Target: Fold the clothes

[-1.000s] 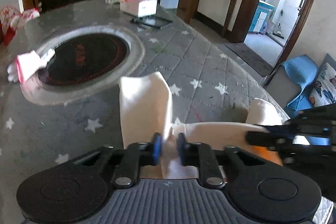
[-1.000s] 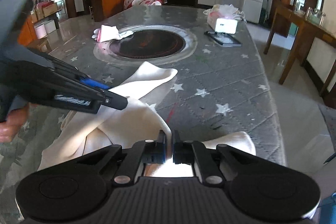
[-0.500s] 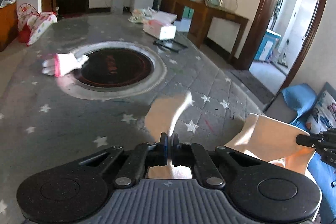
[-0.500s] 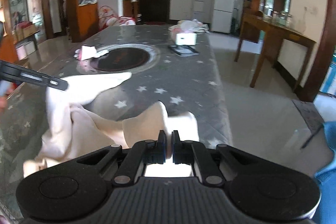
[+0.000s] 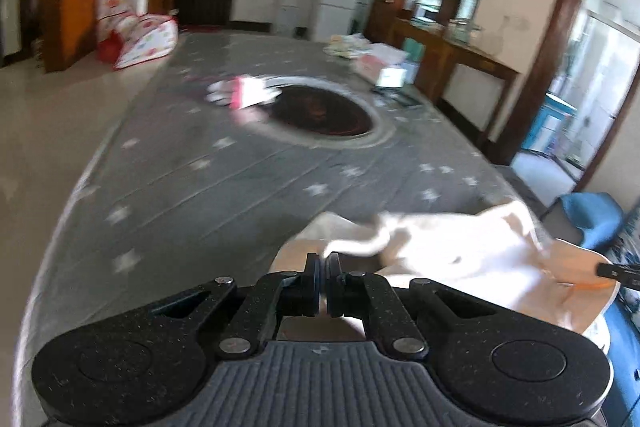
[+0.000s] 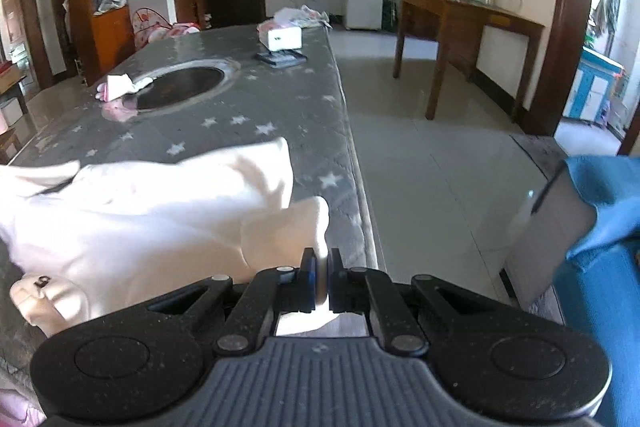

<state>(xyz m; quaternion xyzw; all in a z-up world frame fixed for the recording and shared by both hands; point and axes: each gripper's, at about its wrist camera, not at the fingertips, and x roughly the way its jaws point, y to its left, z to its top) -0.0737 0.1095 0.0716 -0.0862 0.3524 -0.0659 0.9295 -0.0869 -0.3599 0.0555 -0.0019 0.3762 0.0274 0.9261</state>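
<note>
A cream garment (image 5: 460, 251) hangs stretched over the near end of the grey star-patterned table (image 5: 224, 195). My left gripper (image 5: 322, 263) is shut on one edge of it, and the cloth runs off to the right, where a tip of the other gripper (image 5: 618, 270) shows. In the right wrist view the cream garment (image 6: 160, 219) billows to the left, and my right gripper (image 6: 320, 261) is shut on a fold of it at the table's right edge (image 6: 360, 211). The left wrist view is motion-blurred.
A round dark inset (image 6: 180, 89) lies mid-table with a pink-and-white cloth (image 6: 116, 87) at its rim. A tissue box (image 6: 284, 37) and a dark flat device (image 6: 282, 58) sit at the far end. A blue chair (image 6: 600, 235) stands right; a wooden side table (image 6: 460, 27) lines the wall.
Both grippers have swung apart, pulling the garment up and out between them. The left gripper's jaws went from slightly apart to fully shut on the cloth. The views have turned towards the table's length.
</note>
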